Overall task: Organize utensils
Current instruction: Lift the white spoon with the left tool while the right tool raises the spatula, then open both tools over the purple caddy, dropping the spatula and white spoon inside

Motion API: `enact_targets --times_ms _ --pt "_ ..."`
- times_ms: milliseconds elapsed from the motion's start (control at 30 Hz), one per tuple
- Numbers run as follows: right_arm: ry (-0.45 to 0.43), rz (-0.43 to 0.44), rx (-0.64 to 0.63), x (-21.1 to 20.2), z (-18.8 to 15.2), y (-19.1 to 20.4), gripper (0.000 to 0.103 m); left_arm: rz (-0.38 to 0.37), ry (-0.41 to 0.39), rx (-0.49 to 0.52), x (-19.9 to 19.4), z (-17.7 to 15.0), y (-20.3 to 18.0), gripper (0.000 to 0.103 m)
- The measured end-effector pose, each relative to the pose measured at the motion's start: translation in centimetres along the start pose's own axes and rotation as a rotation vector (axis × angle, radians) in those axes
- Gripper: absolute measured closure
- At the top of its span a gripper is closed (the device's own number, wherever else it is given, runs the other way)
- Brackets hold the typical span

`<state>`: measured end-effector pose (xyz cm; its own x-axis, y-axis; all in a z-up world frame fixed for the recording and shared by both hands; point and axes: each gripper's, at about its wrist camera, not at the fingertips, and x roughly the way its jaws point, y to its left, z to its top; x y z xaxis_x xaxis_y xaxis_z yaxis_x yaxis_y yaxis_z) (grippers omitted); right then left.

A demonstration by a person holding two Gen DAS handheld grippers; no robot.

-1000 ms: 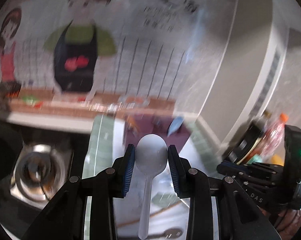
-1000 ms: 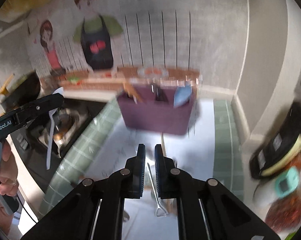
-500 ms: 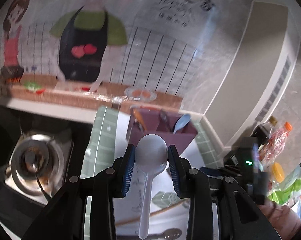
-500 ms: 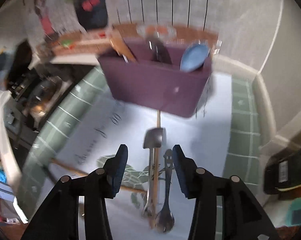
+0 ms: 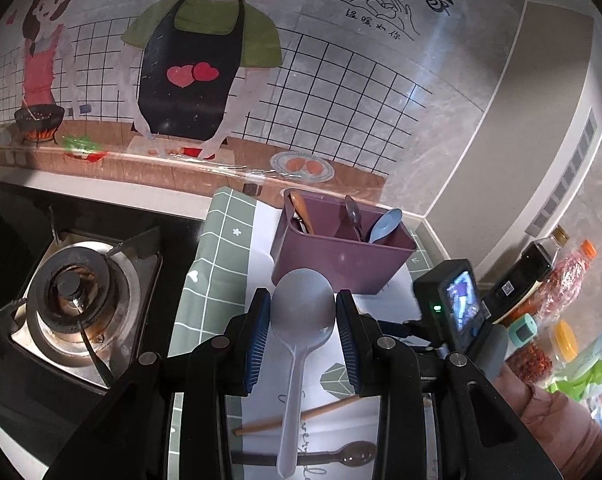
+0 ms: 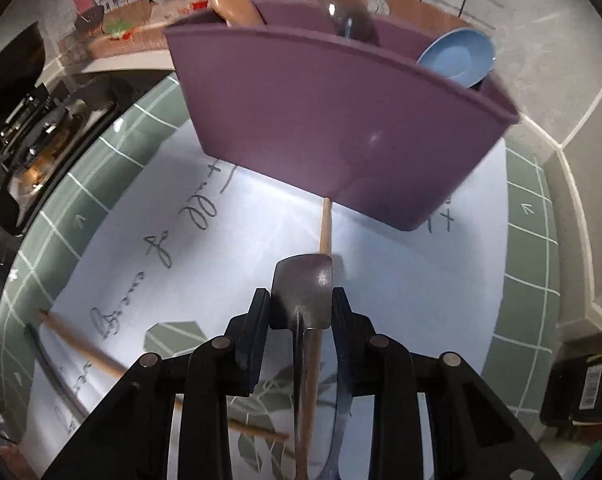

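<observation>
Two grippers, two utensils, one purple caddy on a kitchen counter.

The left gripper point(image 5: 303, 320) clamps the bowl of a pale grey plastic spoon point(image 5: 301, 332) between its blue pads, the handle trailing back over the white mat point(image 5: 265, 240); the right gripper point(image 6: 301, 312) is closed on the blade of a metal spatula point(image 6: 303, 300) lying low over a wooden chopstick point(image 6: 325, 224). Just ahead stands the purple utensil caddy point(image 6: 333, 128), holding a wooden spoon point(image 6: 235, 6), a dark metal spoon point(image 6: 347, 20) and a blue spoon point(image 6: 457, 58). A second chopstick point(image 6: 81, 346) lies on the mat at left. A gas burner point(image 5: 75, 296) sits left of the mat, sauce bottles point(image 5: 535, 268) to the right.
</observation>
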<state>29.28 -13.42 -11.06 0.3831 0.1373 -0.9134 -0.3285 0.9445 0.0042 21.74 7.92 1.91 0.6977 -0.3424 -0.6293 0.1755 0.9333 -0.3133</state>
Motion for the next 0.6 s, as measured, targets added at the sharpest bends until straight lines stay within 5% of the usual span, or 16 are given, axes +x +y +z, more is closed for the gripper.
enact_targets --times_ms 433,600 --pt "-0.219 0.081 0.121 -10.6 -1.8 -1.1 0.075 -0.046 -0.007 0.013 -0.1 0.3 -1.6 0.069" --pt "-0.452 0.057 0.125 -18.6 1.2 -1.8 0.075 -0.122 -0.096 0.045 -1.5 4.8 -3.9 0.069"
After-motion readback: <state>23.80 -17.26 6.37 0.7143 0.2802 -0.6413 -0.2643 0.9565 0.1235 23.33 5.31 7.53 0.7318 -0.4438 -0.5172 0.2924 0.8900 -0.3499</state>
